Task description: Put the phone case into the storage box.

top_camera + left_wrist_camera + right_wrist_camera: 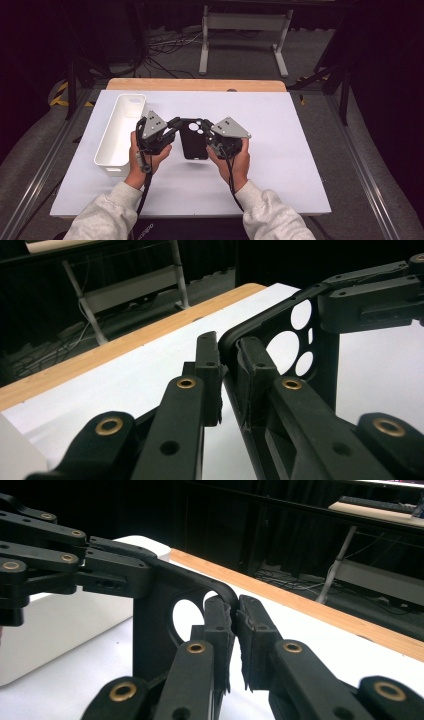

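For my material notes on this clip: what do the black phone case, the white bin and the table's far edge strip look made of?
Phone case: matte black, probably soft rubber or silicone, judging by its rounded, dull rim; both grippers, left and right, pinch its corners. White bin: smooth moulded plastic with a slight sheen and a cut-out handle. Edge strip: light wood or wood-look laminate, with visible grain.
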{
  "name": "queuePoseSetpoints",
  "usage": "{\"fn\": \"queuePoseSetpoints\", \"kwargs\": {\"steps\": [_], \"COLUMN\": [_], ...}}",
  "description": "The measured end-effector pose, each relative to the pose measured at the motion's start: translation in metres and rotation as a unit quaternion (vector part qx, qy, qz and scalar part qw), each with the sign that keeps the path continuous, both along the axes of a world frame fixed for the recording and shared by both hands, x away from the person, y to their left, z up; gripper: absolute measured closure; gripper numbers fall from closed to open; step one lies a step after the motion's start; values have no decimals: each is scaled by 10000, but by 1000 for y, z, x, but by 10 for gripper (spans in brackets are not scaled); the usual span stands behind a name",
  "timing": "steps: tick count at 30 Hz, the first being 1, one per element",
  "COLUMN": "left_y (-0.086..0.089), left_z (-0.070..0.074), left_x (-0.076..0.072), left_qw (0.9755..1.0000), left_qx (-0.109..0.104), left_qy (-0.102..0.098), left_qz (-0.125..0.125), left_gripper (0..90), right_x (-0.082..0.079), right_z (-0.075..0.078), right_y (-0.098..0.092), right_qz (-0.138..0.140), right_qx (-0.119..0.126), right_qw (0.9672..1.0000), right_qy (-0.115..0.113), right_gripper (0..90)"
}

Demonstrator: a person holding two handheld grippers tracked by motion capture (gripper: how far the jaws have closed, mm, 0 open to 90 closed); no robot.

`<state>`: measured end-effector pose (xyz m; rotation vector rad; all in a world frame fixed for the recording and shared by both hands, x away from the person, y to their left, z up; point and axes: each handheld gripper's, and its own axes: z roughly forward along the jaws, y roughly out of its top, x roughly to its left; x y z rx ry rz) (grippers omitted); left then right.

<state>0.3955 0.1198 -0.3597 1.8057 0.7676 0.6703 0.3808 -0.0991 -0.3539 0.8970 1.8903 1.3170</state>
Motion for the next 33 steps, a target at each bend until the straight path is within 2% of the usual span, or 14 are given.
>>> {"fn": "queuePoseSetpoints", "kwargs": {"steps": [5, 7, 10, 13, 15, 17, 22, 26, 33], "left_y": [0, 0, -2, -5, -5, -5, -3, -2, 2], "left_z": [1, 1, 1, 2, 2, 2, 3, 3, 4], "left_x": [-1, -1, -3, -6, -7, -7, -6, -6, -5], "left_qw": [10000, 10000, 9999, 9994, 9993, 9993, 9993, 9992, 9992], "left_qx": [2, 36, 140, 349, 374, 370, 367, 367, 338], "left_qy": [-15, -7, -21, -63, -77, -83, -68, -91, -105], "left_qz": [-10, -32, -2, 37, 42, 51, 86, 125, 183], "left_gripper": [817, 818, 819, 819, 819, 820, 820, 820, 821], "right_x": [1, 1, 1, 0, -1, -2, -4, -6, -8], "right_z": [2, 2, 2, 0, -1, -3, -4, -4, -8], "right_y": [-1, -2, -3, -5, -6, -10, -16, -23, -39], "right_qz": [94, 145, 234, 382, 418, 508, 564, 618, 700], "right_qx": [-29, -16, -5, 12, 10, 136, 170, 158, -29], "right_qw": [10000, 9999, 9997, 9992, 9991, 9986, 9981, 9978, 9974], "right_qy": [-1, 5, 1, -96, -94, -94, -163, -204, -179], "right_gripper": [822, 783, 739, 705, 695, 677, 652, 633, 592]}}
